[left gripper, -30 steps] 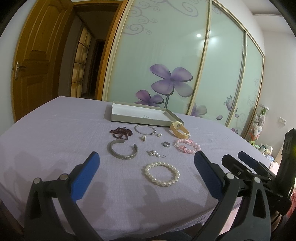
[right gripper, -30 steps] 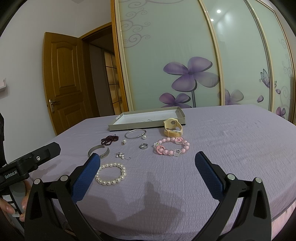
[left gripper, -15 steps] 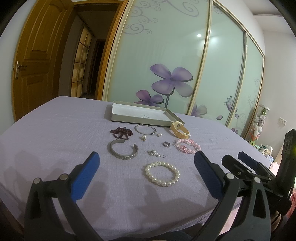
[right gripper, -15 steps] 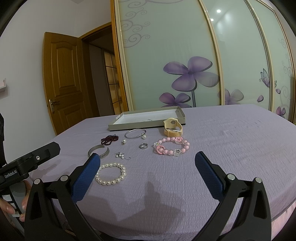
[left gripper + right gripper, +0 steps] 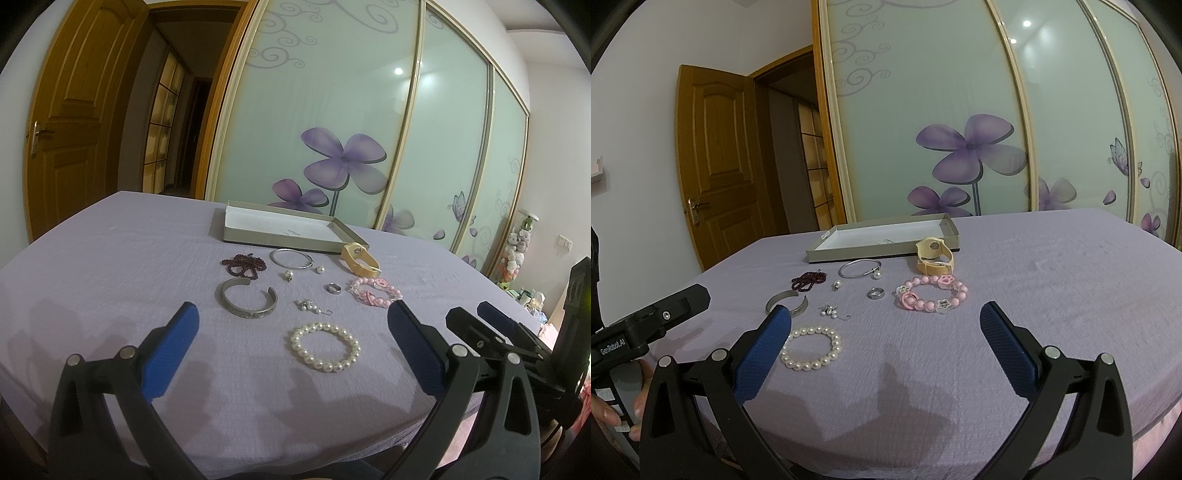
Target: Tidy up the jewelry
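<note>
Left tool wide open, empty, hovering at near edge of purple worktop. Right tool likewise spread, empty. Pearl bracelet lies flat dead ahead at 12 o'clock between left fingers; from right tool, toward 10 o'clock beside its left finger. Left tool likely nearer. Round, no long axis. Open tray far at 12 o'clock, nothing in it. Readable: "GenRobot.AI" on left tool body in right wrist view.

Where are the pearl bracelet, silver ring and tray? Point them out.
pearl bracelet (image 5: 325, 346): left wrist view, front beads.
silver ring (image 5: 876, 293): right wrist view, band.
tray (image 5: 273, 243): left wrist view, front wall.
</note>
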Demonstrator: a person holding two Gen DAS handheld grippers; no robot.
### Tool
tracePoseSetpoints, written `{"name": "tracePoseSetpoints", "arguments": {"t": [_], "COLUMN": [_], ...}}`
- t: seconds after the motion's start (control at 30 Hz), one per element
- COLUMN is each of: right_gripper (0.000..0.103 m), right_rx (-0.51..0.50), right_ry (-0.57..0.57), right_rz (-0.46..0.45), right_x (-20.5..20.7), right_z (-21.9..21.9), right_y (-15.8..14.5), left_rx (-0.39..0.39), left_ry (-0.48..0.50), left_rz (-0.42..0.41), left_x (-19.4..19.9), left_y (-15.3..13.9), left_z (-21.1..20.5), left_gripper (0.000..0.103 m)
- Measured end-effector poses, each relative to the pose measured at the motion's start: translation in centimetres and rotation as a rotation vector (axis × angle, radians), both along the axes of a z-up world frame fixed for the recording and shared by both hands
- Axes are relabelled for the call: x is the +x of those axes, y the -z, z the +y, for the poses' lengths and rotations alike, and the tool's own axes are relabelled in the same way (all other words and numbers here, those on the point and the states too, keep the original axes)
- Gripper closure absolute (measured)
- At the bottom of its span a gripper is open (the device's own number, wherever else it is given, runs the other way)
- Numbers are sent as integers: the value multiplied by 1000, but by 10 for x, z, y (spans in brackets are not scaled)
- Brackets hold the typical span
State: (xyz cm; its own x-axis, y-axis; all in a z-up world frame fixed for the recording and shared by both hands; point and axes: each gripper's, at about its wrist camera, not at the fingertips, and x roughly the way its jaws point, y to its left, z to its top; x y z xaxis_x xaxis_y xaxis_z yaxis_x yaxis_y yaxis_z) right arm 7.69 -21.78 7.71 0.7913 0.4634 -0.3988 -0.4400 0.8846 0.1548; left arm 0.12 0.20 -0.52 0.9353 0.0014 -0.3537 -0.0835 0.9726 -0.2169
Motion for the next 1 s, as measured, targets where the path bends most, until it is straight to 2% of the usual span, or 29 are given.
{"name": "tracePoseSetpoints", "arguments": {"t": [0.77, 1.0], "right_gripper": [1, 1], "right_rx": [-1, -7], "right_ry": [0, 4], "right_rz": [0, 14], "right_x": [-1, 4], "right_z": [-5, -8], "right_y": [-1, 0], "left_rx": [-2, -6], "left_ry": [-1, -12], "left_rz": [3, 17], "left_x": [1, 14], "left_y": [0, 6], "left_z": [0, 11], "left_gripper": [2, 2]}}
